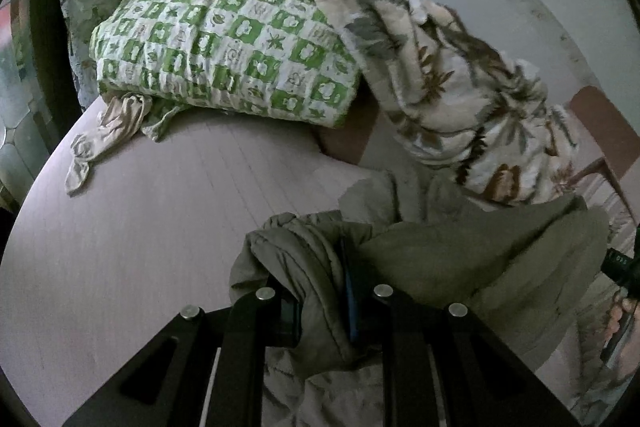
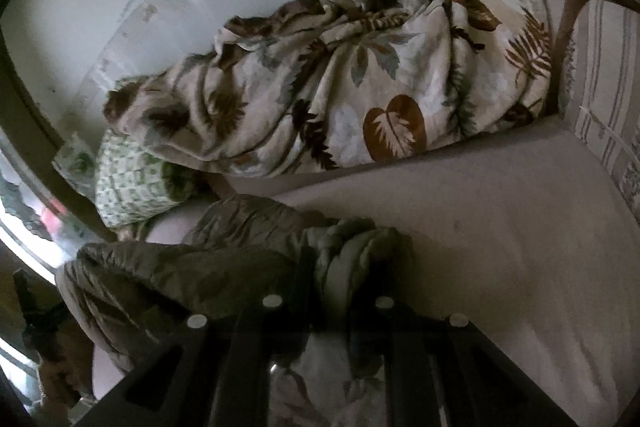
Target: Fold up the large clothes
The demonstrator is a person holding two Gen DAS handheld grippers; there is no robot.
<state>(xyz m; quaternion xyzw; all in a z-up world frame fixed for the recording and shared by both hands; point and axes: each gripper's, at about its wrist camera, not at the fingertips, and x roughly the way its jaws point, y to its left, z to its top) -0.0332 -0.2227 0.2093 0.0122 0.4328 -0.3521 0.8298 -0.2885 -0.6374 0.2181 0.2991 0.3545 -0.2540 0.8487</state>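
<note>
An olive-green padded jacket [image 1: 472, 259] hangs stretched between my two grippers above a pale pink bed sheet [image 1: 132, 227]. In the left wrist view my left gripper [image 1: 324, 291] is shut on a bunched edge of the jacket, the fabric spilling down between the black fingers. In the right wrist view my right gripper [image 2: 344, 279] is shut on another bunched edge of the jacket [image 2: 192, 267], whose quilted body trails off to the left. At the right edge of the left wrist view the other gripper and a hand [image 1: 620, 307] show.
A green-and-white checked quilt [image 1: 224, 43] lies folded at the head of the bed, with a leaf-patterned blanket [image 2: 360, 83] heaped along the white wall. A small beige garment [image 1: 108, 131] lies beside the quilt. A striped pillow [image 2: 604, 75] sits at the right.
</note>
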